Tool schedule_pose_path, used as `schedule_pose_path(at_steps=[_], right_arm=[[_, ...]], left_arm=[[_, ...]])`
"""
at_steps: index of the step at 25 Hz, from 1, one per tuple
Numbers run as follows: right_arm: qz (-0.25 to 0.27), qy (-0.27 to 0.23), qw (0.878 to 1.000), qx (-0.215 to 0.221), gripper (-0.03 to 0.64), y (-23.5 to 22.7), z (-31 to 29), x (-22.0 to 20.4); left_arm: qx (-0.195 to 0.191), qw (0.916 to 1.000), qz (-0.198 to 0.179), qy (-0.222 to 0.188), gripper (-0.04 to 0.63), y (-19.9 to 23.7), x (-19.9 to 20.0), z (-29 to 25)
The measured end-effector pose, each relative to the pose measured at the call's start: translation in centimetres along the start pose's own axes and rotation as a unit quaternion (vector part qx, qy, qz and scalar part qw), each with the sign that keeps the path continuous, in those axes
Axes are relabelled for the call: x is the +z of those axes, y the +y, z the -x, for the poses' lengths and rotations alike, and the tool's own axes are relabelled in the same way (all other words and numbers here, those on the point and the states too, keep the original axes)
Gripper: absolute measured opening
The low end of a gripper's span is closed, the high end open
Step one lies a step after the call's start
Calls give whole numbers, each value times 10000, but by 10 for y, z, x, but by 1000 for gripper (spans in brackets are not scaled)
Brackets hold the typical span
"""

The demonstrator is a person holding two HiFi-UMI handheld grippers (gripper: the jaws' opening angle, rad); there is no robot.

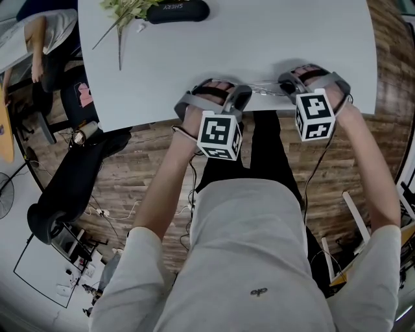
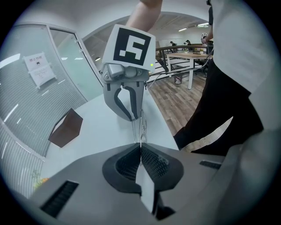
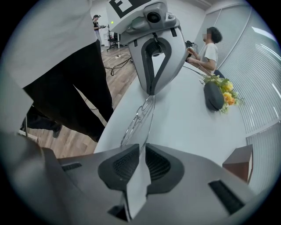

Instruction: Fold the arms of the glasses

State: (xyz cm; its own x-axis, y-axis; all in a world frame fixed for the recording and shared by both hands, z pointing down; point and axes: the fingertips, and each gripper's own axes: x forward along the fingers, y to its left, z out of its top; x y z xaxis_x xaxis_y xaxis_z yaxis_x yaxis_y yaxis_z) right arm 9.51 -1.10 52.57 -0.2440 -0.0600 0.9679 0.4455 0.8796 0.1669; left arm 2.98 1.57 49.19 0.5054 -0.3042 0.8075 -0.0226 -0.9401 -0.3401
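Grey shirt (image 1: 246,259): fills the near part of the head view, with black trousers (image 1: 269,155) just past it.
Wooden floor (image 1: 139,181): brown planks under the person; a black chair (image 1: 71,188) stands off to the left with cables lying near it.
Left gripper (image 2: 141,150): at the near edge of the white table (image 1: 259,39); its jaws are pressed together on one thin wire end of the glasses (image 3: 134,123).
Right gripper (image 3: 142,150): just beside the left one, tilted steeply down; its jaws are nearly together, with only a slit between them, and they pinch the other wire end at their tips.
Glasses: thin metal frame with clear lenses, stretched between the two grippers along the table's near edge. I cannot tell whether it touches the tabletop or how its arms lie.
Table: bare across the middle.
Black case (image 1: 178,11): long and rounded, with pale lettering, lying at the far side of the table.
Flowers (image 1: 126,9): green stems with yellow blooms, just beside the case's left end.
Brown box (image 2: 66,128): on the table, well apart from the glasses, near a glass partition.
Seated person (image 3: 210,50): in a white top, beyond the flowers.
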Motion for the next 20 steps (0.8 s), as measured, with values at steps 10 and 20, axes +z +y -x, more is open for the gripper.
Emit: schedule_pose_path(at_steps=[10,20], right_arm=[[-1426,-472,9886,-92,137,-10,32,-9],[-2116,-913,9723,394,293,11,15,29]], left_arm=[[-78,9999,-93,-6,21,-4,-1,-2],[-130,9999,-67,-30,21,-8,2,1]])
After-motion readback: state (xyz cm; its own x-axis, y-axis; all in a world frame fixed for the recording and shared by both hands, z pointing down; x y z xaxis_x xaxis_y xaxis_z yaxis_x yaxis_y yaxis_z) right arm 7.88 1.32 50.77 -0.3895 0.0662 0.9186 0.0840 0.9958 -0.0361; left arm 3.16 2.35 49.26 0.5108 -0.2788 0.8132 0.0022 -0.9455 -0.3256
